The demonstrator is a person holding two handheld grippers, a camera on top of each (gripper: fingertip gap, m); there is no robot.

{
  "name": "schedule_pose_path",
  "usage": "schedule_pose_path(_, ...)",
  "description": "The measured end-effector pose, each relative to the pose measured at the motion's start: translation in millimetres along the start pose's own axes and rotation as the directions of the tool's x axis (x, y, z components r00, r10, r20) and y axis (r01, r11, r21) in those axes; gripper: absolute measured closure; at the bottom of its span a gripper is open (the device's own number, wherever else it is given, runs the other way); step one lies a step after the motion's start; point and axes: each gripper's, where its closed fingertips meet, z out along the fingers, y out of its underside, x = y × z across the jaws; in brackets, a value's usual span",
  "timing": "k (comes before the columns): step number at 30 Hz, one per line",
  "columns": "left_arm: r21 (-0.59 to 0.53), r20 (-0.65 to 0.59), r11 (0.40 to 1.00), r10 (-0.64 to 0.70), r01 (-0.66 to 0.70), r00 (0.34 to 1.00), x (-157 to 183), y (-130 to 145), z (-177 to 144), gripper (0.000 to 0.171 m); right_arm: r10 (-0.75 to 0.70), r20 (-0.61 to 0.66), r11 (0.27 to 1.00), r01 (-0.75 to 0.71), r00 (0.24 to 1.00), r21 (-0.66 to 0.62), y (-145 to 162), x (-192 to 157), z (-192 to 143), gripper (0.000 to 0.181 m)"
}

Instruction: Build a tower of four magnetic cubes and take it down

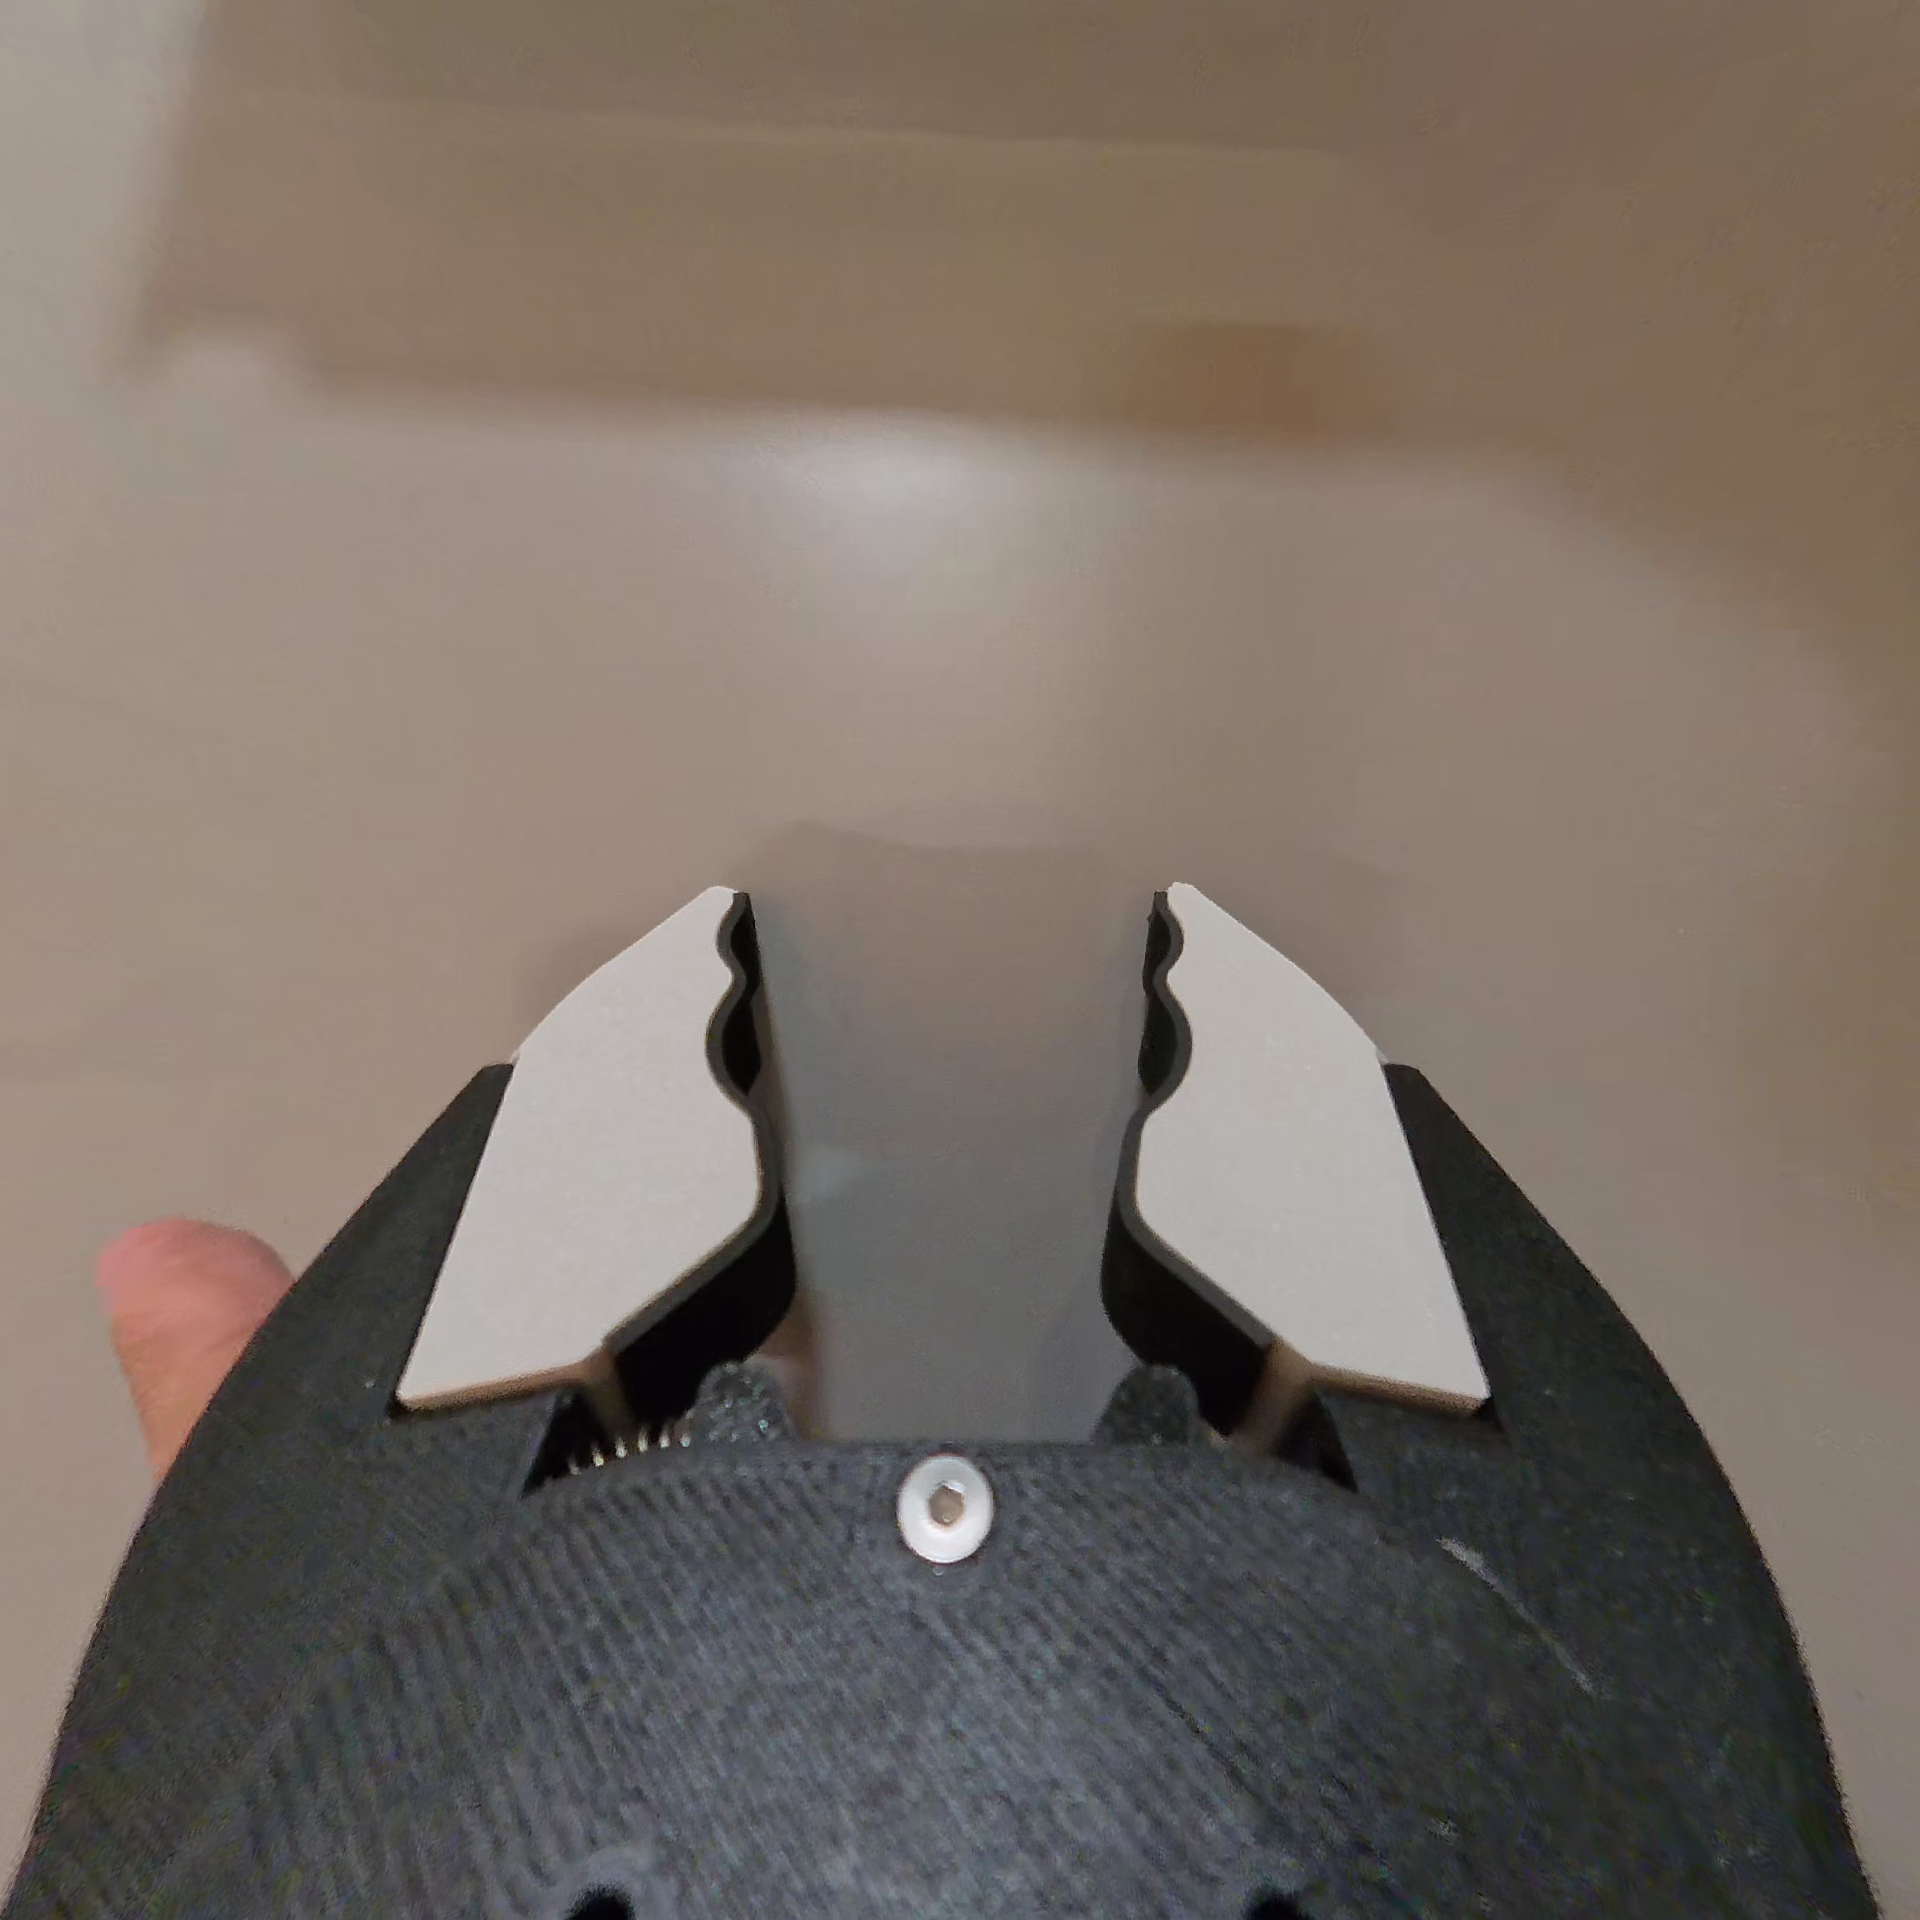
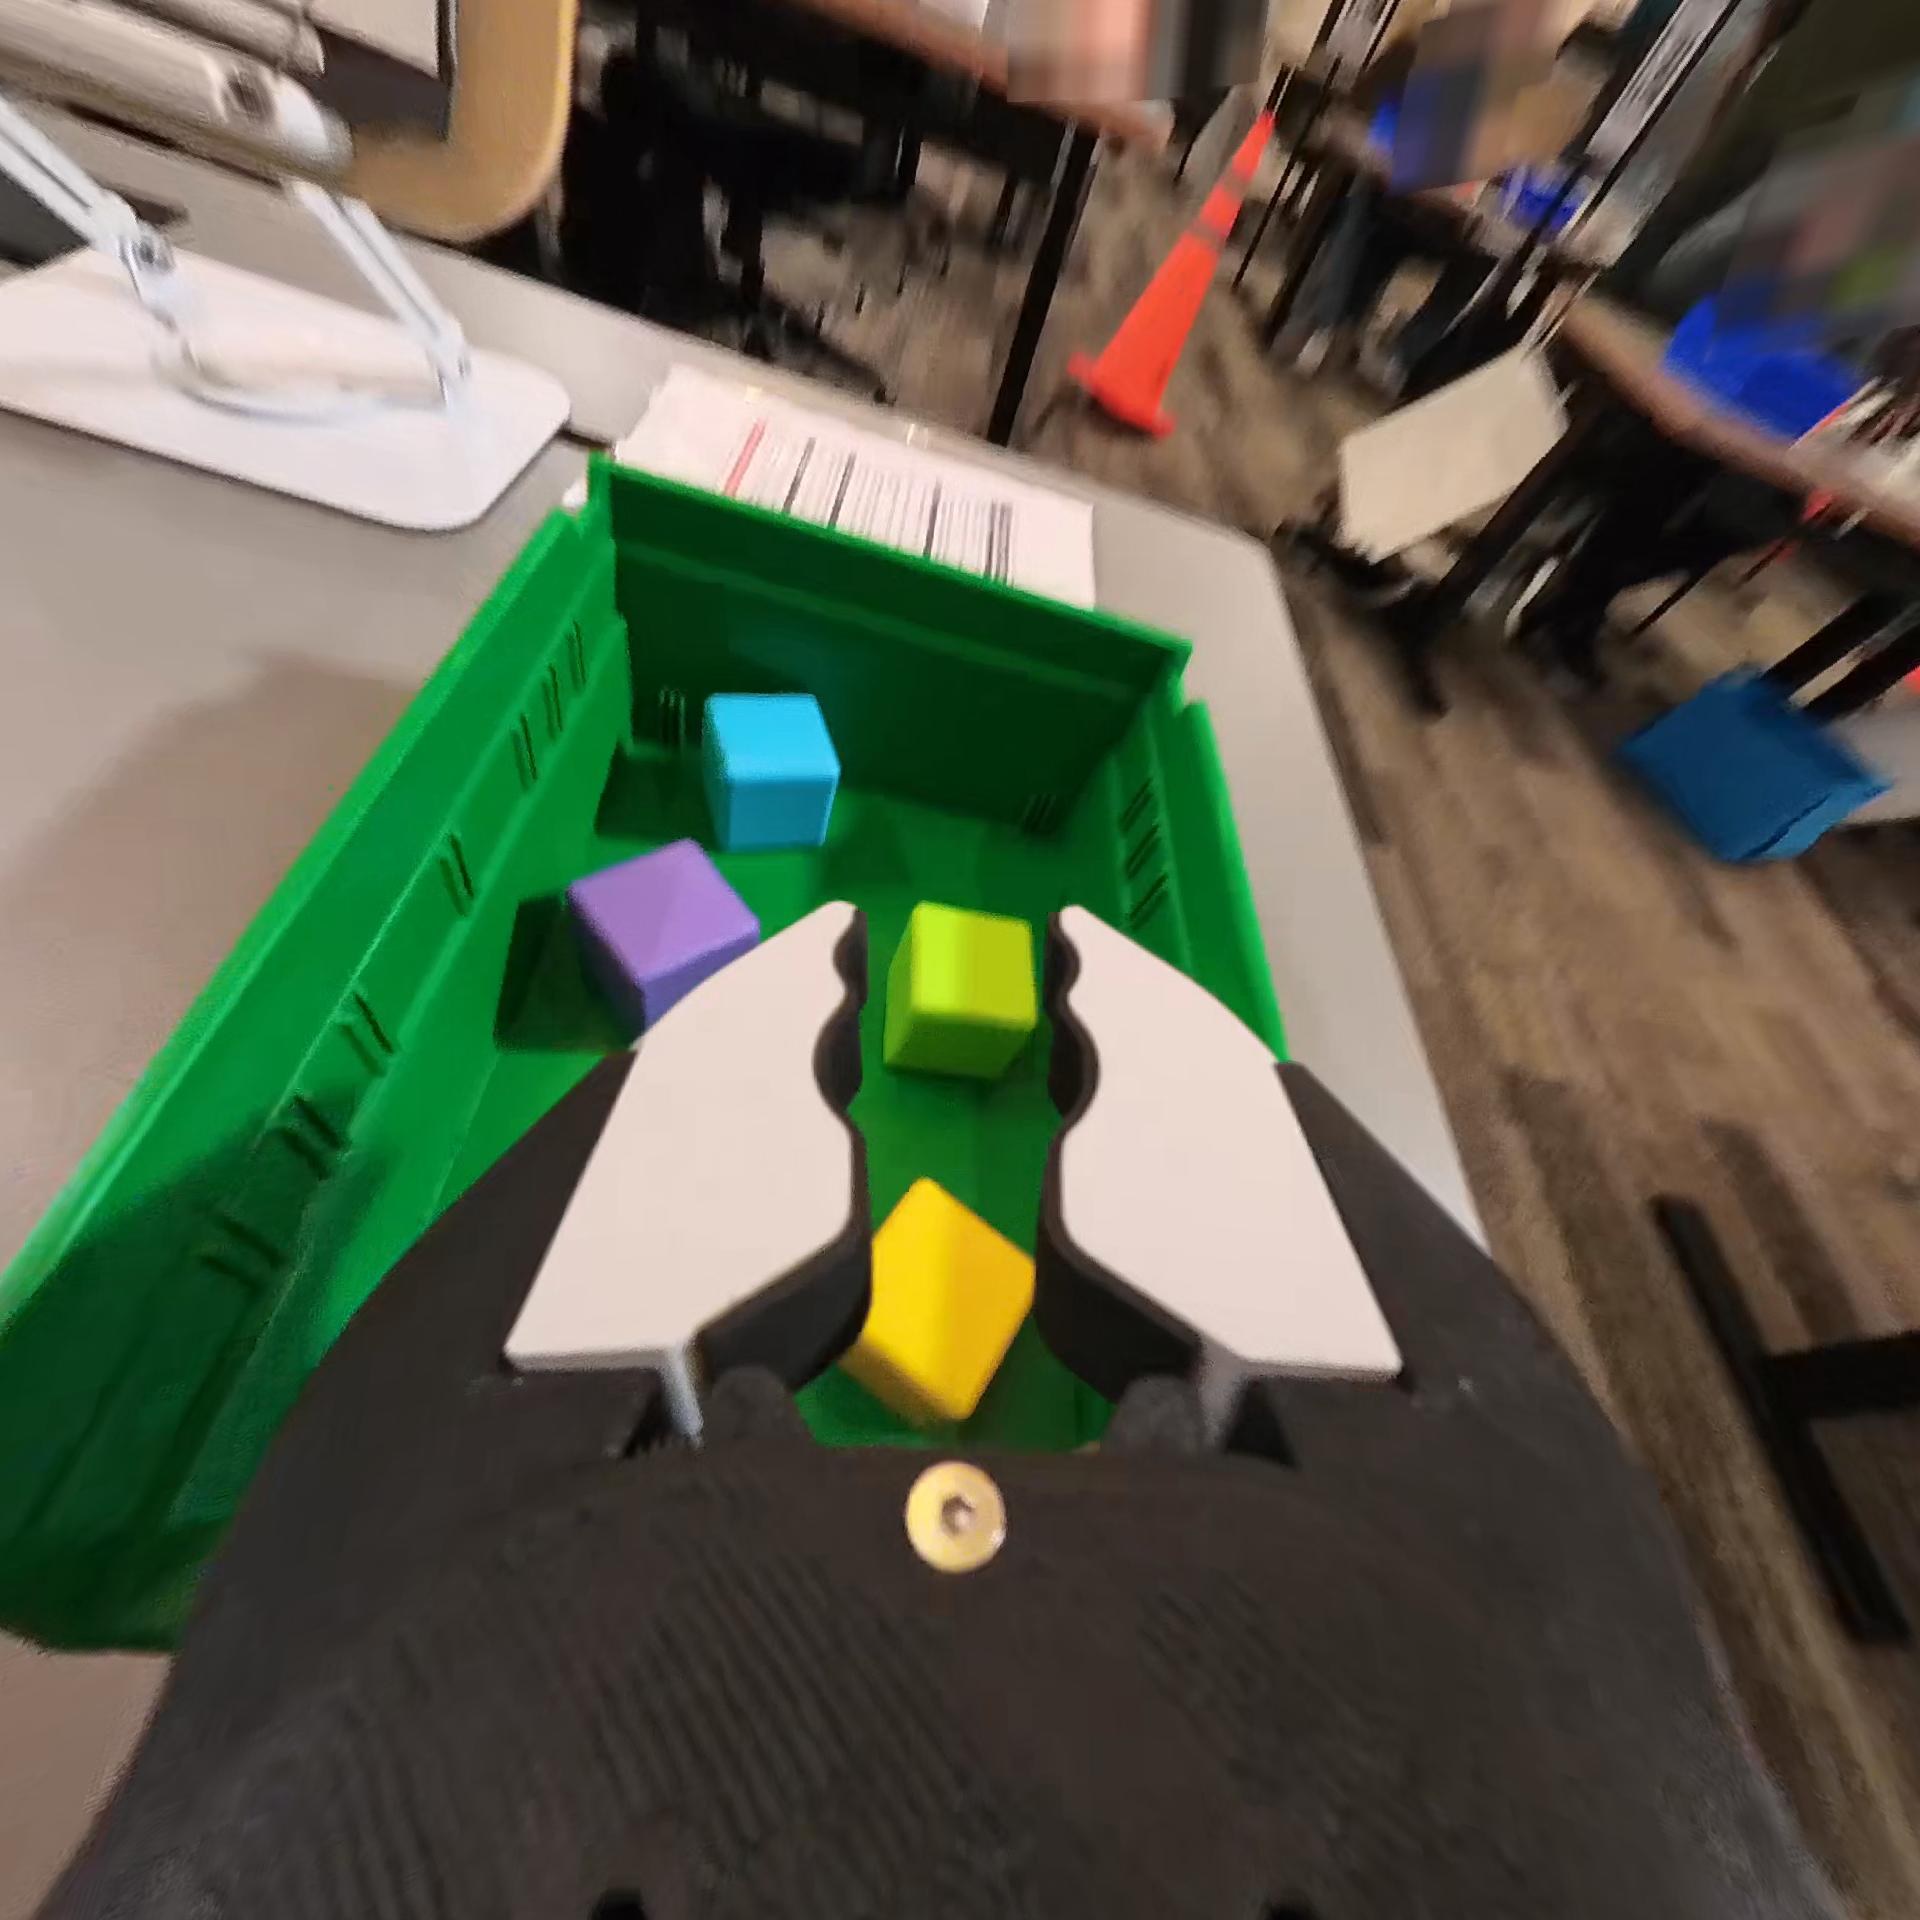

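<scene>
In the left wrist view we see our left gripper with its fingers spread well apart and nothing between them. It hangs close over a plain beige tabletop, which fills the whole picture and is out of focus. A fingertip of the person's hand shows at the near left, beside the black gripper body.

In the right wrist view our right gripper is above a green bin that sits on the grey table. Its fingers stand apart and grasp nothing. Four cubes lie on the bin floor. The lime cube appears between the fingertips, farther down in the bin; we cannot tell whether they touch it. The yellow cube lies nearer, seen in the gap between the finger bases. The purple cube is to the left, just beside the left finger, and the blue cube sits towards the far wall.

Past the bin's far end lies a white printed sheet. A white stand rests far left, and an orange cone stands on the floor beyond.
</scene>
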Motion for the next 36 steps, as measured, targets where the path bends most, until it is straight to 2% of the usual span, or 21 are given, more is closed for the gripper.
schedule_pose_path(3,0.016,-0.012,0.999,-0.029,0.029,1.0,3,-4,0,0.098,-0.049,-0.081,0.993,0.057,0.995,0.103,-16,6,-6,0.148)
schedule_pose_path(7,0.122,0.0,0.992,-0.032,0.032,0.999,5,-23,-5,0.098,-0.07,-0.235,0.971,0.12,0.97,0.207,-27,28,-20,0.143)
schedule_pose_path(8,0.138,0.01,0.99,-0.042,0.041,0.999,4,-27,-7,0.098,-0.068,-0.225,0.977,0.111,0.972,0.184,-23,30,-19,0.133)
schedule_pose_path(12,0.219,0.064,0.973,-0.087,0.071,0.994,-5,-43,-20,0.098,-0.004,-0.122,1.0,0.001,0.993,-0.028,5,50,-1,0.116)
schedule_pose_path(14,0.258,0.08,0.962,-0.118,0.094,0.99,-7,-50,-28,0.098,0.0,-0.091,0.991,-0.012,0.996,-0.13,17,69,13,0.115)
schedule_pose_path(16,0.286,0.087,0.952,-0.14,0.11,0.986,-6,-57,-34,0.098,0.013,-0.02,0.957,-0.018,1.0,-0.29,36,83,31,0.108)
schedule_pose_path(17,0.293,0.088,0.95,-0.142,0.111,0.986,-4,-61,-37,0.098,0.04,0.054,0.928,-0.017,0.998,-0.372,46,82,40,0.11)
schedule_pose_path(18,0.299,0.093,0.948,-0.141,0.108,0.986,-2,-64,-39,0.098,0.074,0.148,0.902,-0.003,0.986,-0.431,54,77,47,0.121)
schedule_pose_path(19,0.306,0.1,0.946,-0.139,0.103,0.985,1,-67,-42,0.098,0.097,0.224,0.89,0.016,0.97,-0.456,57,72,54,0.136)
schedule_pose_path(21,0.321,0.115,0.943,-0.133,0.089,0.984,7,-72,-47,0.098,0.108,0.277,0.879,0.039,0.955,-0.475,61,72,68,0.162)
schedule_pose_path(23,0.328,0.141,0.941,-0.137,0.084,0.981,12,-72,-54,0.098,0.166,0.326,0.835,0.043,0.931,-0.548,71,66,73,0.16)
schedule_pose_path(25,0.331,0.158,0.939,-0.155,0.096,0.975,18,-67,-63,0.098,0.228,0.376,0.76,0.077,0.898,-0.645,87,53,70,0.146)
schedule_pose_path(28,0.363,0.171,0.921,-0.214,0.14,0.962,27,-54,-81,0.098,0.127,0.361,0.645,0.2,0.924,-0.738,118,56,67,0.15)
schedule_pose_path(30,0.395,0.18,0.903,-0.257,0.17,0.949,32,-45,-94,0.098,0.178,0.391,0.645,0.193,0.903,-0.739,114,48,66,0.169)
schedule_pose_path(36,0.474,0.246,0.854,-0.365,0.217,0.898,35,-26,-133,0.098,0.257,0.346,0.605,0.129,0.902,-0.786,115,43,58,0.174)
